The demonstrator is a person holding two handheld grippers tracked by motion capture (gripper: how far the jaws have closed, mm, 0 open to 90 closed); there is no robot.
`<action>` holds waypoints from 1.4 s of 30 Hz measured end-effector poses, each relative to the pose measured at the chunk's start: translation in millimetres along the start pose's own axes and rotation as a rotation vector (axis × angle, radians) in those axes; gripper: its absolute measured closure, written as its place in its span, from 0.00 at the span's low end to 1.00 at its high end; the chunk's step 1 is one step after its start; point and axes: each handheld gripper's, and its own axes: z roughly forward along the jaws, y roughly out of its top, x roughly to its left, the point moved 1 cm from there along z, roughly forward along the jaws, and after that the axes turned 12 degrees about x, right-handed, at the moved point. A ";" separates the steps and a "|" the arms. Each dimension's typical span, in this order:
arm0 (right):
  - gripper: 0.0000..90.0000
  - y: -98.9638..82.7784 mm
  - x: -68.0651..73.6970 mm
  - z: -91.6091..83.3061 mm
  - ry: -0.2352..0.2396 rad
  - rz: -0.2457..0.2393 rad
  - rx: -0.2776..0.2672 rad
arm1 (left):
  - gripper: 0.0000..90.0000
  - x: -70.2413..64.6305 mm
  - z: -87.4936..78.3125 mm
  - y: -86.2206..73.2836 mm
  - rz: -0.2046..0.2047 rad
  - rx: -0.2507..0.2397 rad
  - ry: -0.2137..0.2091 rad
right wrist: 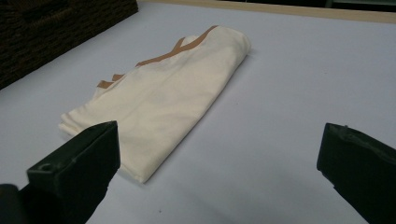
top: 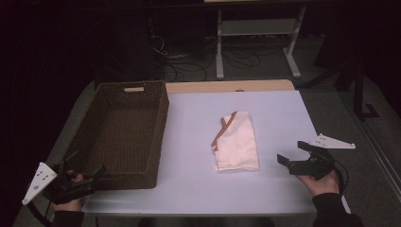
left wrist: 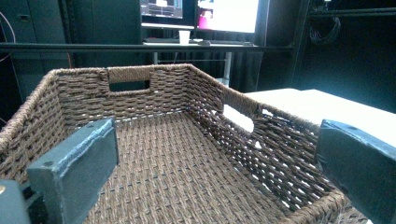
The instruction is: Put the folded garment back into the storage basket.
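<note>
At the table's right edge the right gripper (top: pixel 294 152) hovers in a person's hand (top: pixel 324 182), its jaws spread wide with nothing between them. From its own camera the two black jaws frame the cloth (right wrist: pixel 163 100), which lies just ahead and to the left of them, apart from both. The cloth (top: pixel 236 142) is cream with a brown trim, folded into a long flat shape near the middle of the white table (top: pixel 279 109), well apart from the basket (top: pixel 124 135).

Over at the near left corner the left gripper (top: pixel 87 165) sits in the other hand (top: pixel 71 189), also gaping wide and holding nothing. It points into the brown woven basket (left wrist: pixel 187 154), jaws just at its near rim. The basket has handle slots cut into its walls.
</note>
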 end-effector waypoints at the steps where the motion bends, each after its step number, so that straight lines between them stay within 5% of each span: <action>1: 0.00 0.1 0.1 -0.1 0.001 0.001 0.000 | 0.00 0.0 0.0 0.0 0.000 0.000 0.000; 42: 0.00 20.8 12.7 -10.0 0.005 -0.062 -0.017 | 0.00 -1.1 0.7 -0.4 0.012 0.004 0.013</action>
